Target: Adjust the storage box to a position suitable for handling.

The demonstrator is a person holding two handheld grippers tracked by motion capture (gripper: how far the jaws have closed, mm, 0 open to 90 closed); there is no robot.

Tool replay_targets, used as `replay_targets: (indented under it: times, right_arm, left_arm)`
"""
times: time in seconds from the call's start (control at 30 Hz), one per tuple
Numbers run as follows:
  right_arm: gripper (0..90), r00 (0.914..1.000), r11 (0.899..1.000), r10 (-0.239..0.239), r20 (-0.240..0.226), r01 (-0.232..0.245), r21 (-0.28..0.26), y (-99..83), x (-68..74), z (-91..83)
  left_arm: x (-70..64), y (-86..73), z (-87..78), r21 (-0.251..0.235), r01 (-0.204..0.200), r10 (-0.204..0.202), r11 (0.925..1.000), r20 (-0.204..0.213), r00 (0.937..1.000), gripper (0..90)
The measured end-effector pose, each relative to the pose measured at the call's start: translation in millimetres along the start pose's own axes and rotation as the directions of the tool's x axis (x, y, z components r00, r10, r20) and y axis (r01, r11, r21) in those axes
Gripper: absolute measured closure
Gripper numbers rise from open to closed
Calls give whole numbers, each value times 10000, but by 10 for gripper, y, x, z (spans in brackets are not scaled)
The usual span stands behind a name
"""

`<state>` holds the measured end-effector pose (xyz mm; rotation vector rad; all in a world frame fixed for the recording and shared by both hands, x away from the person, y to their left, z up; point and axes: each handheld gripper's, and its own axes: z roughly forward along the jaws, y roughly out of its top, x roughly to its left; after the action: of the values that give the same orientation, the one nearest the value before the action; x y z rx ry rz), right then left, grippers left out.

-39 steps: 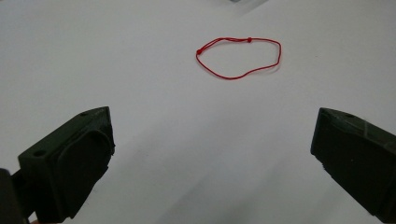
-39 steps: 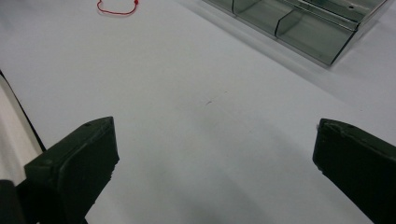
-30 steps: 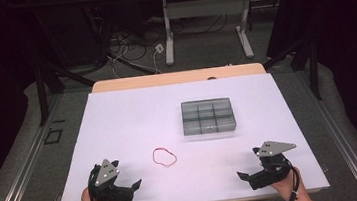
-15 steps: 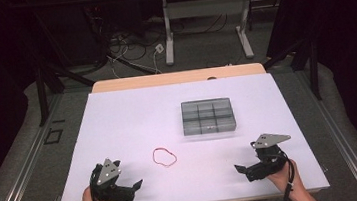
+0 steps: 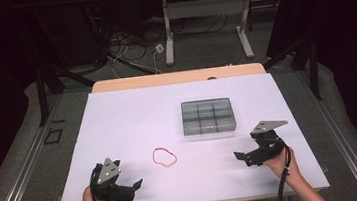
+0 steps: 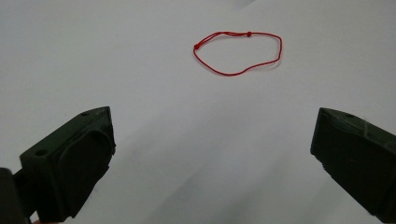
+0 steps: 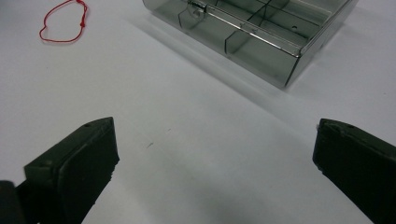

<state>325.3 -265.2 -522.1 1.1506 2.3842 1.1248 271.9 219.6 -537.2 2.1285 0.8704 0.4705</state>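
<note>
A thin red string loop (image 5: 164, 156) lies flat on the white table (image 5: 133, 120), also seen ahead of the left jaws (image 6: 237, 52) and at the top left of the right gripper view (image 7: 64, 21). A clear grey compartment box (image 5: 208, 117) sits right of centre, its near wall close in the right gripper view (image 7: 243, 35). My left gripper (image 5: 134, 186) rests near the front left edge, open and empty, jaws wide apart. My right gripper (image 5: 242, 157) is held at the front right, below the box, open and empty too.
A wooden strip (image 5: 178, 77) borders the table's far edge. Beyond it stand desk legs (image 5: 168, 31) and loose cables (image 5: 131, 50) on the floor. Dark curtains flank both sides. The person's hands (image 5: 284, 167) hold the grippers at the front edge.
The right gripper has moved up the table, away from the front edge toward the box. The left gripper, string and box have stayed put.
</note>
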Motion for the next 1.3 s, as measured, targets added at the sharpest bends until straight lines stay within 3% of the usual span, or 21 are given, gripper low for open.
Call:
replay_targets:
  times: [0.03, 0.2, 0.23, 0.33, 0.37, 0.47, 0.5, 0.57, 0.63, 0.77, 0.97, 1.13, 1.3]
  right_arm:
    - [0, 9999, 9997, 136, -35, -137, -190, 6, -13, 21]
    - [28, 9997, 9996, 243, -30, -243, -163, 70, -112, 64]
    - [92, 9998, 9996, 203, -28, -203, -174, 96, -145, 85]
    - [147, 9997, 9996, 252, 41, -252, -133, 119, -170, 101]
    - [234, 9997, 9998, 162, 180, -161, -100, 137, -201, 127]
    - [277, 9996, 9997, 238, 143, -237, -78, 152, -222, 138]
    - [359, 9995, 9999, 106, 312, -106, -14, 168, -254, 147]
    - [384, 9992, 9999, 116, 371, -115, -34, 176, -265, 150]
    - [473, 9988, 9999, 112, 486, -113, 20, 197, -298, 154]
    - [689, 9953, 9989, 429, 865, -445, 171, 241, -374, 176]
    - [898, 9898, 9983, 560, 1310, -576, 89, 329, -491, 227]
    - [900, 9855, 9973, 739, 1526, -728, -124, 432, -567, 273]
    - [900, 9813, 9972, 710, 1787, -740, 99, 529, -611, 389]
  left_arm:
    - [3, 0, 0, 1, -36, 36, 10000, -3, 10000, 0]
    - [8, -5, -3, 30, -16, 16, 10000, -44, 10000, 0]
    - [12, -6, -3, 29, -24, 24, 10000, -25, 10000, 0]
    - [13, -5, -3, 41, -34, 34, 10000, -32, 10000, 0]
    - [12, -5, -1, 25, -16, 16, 10000, -35, 10000, 0]
    - [7, -6, -2, 19, -5, 5, 10000, -61, 10000, 0]
    - [7, -6, -3, 22, 2, -2, 10000, -55, 10000, 0]
    - [8, -6, -5, 25, -9, 9, 10000, -54, 10000, 0]
    - [14, -5, -3, 51, -44, 44, 10000, -50, 10000, 0]
    - [21, -3, -4, 174, -47, 46, 9998, 11, 10000, 0]
    - [15, -1, -3, 207, -27, 26, 9998, 50, 10000, 0]
    - [18, -3, 3, 135, -2, 2, 9999, 38, 10000, 0]
    - [25, -2, 17, 168, -27, 25, 9999, 74, 10000, 0]
